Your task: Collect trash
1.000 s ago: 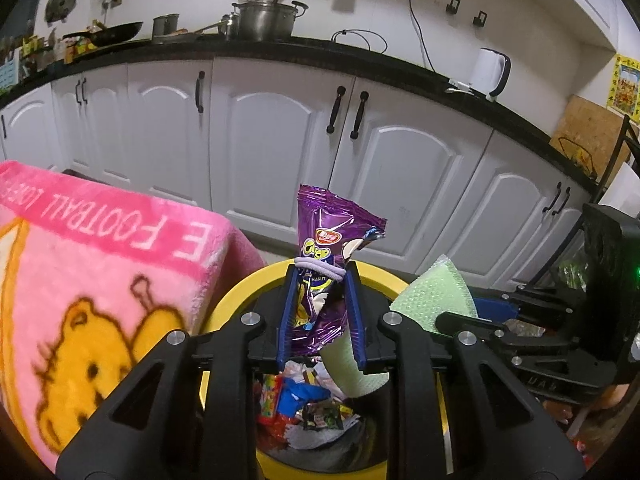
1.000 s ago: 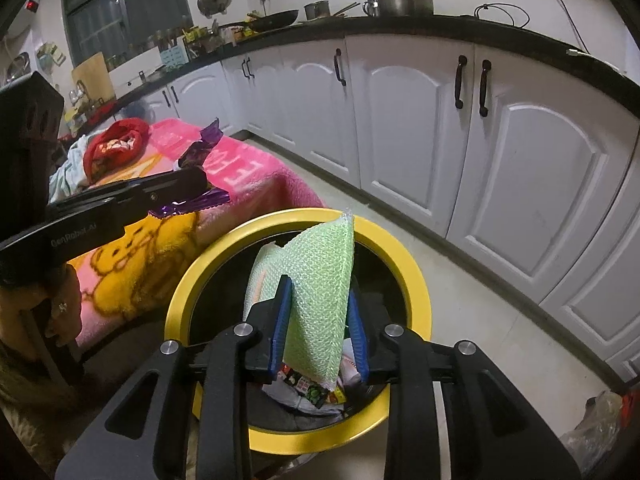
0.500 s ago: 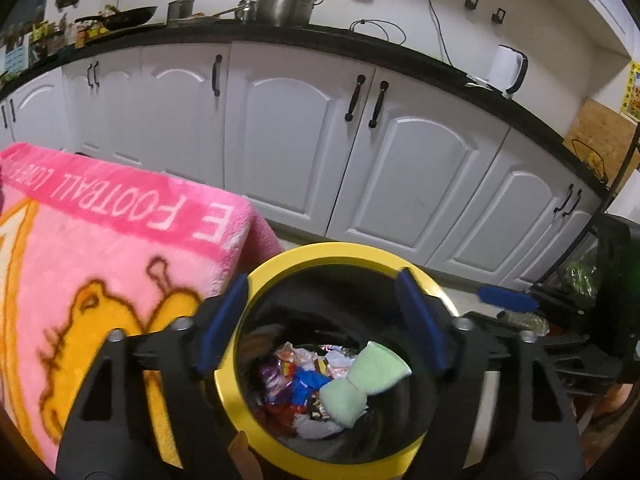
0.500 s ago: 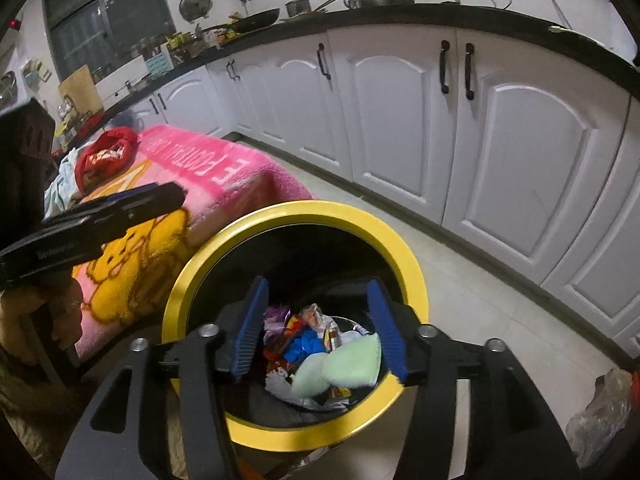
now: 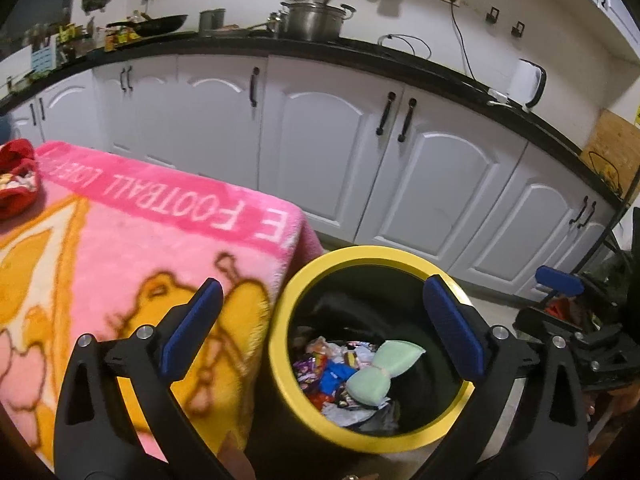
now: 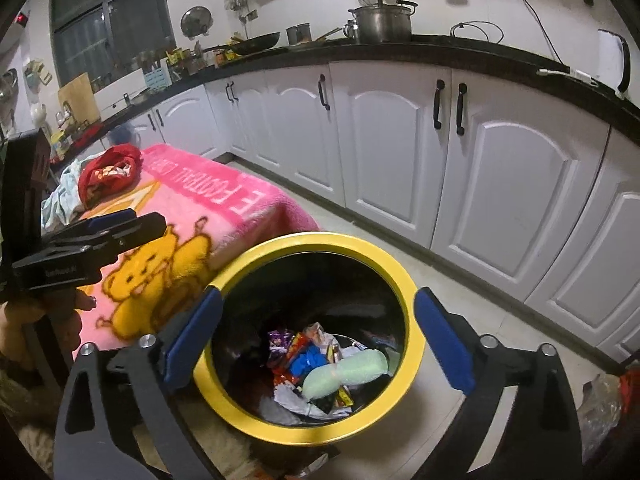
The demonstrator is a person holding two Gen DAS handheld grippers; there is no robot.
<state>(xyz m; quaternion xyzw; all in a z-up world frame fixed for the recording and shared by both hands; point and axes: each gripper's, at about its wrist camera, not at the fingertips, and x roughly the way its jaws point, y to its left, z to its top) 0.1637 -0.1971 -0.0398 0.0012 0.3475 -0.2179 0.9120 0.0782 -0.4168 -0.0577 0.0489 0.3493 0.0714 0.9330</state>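
Both grippers, left [image 5: 322, 332] and right [image 6: 316, 338], have just been opening and stand released, nothing between the jaws. The sponge [image 5: 378, 372] lies in the bin [image 5: 280, 336] atop wrappers [image 5: 320, 372].

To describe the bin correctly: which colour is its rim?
The rim of the bin is yellow, clearest in the right wrist view.

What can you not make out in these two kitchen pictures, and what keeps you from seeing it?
- Left wrist view: the bottom of the bin, buried under wrappers and a green sponge.
- Right wrist view: the bag on the floor, cut off by the edge.
- Both views: jars on the counter, too small to identify.
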